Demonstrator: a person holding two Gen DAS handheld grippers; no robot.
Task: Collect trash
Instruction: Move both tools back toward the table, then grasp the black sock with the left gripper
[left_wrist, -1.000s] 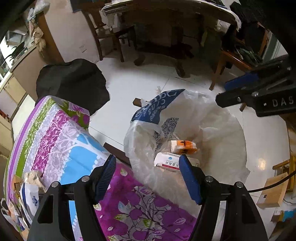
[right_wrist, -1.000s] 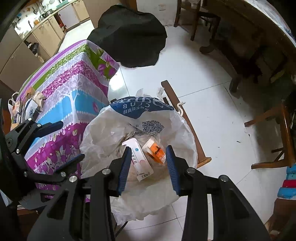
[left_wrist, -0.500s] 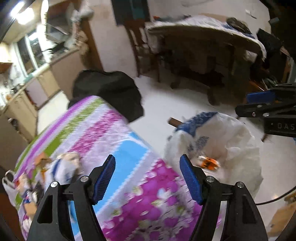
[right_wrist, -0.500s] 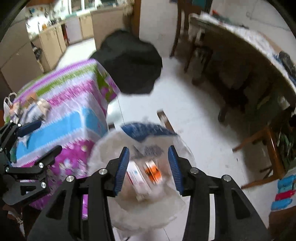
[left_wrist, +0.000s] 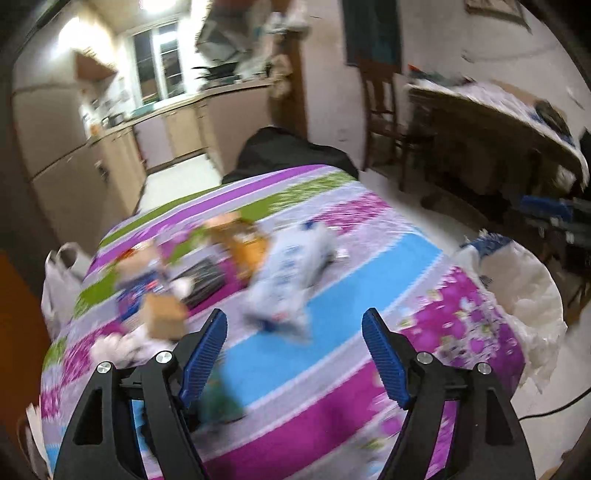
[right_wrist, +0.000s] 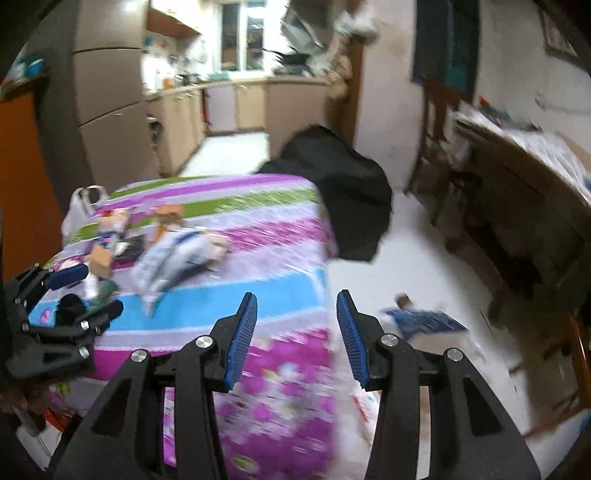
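Left wrist view is pretty smeared, but the trash (left_wrist: 284, 280) can be made out as a loose heap on the striped floral tablecloth (left_wrist: 332, 295): a crumpled white-and-blue wrapper, something orange-brown behind it (left_wrist: 247, 247), a small cardboard box (left_wrist: 162, 317) further left. No writing can be read through the blur. The white plastic bag (left_wrist: 524, 295) is seen off the table's right edge, near the floor. The left gripper (left_wrist: 295, 354) is held over the cloth with its jaws spread, having just been opening, nothing between them. In the right wrist view the right gripper (right_wrist: 295, 339) is likewise parted and empty above the table corner, jaws just widened a bit.
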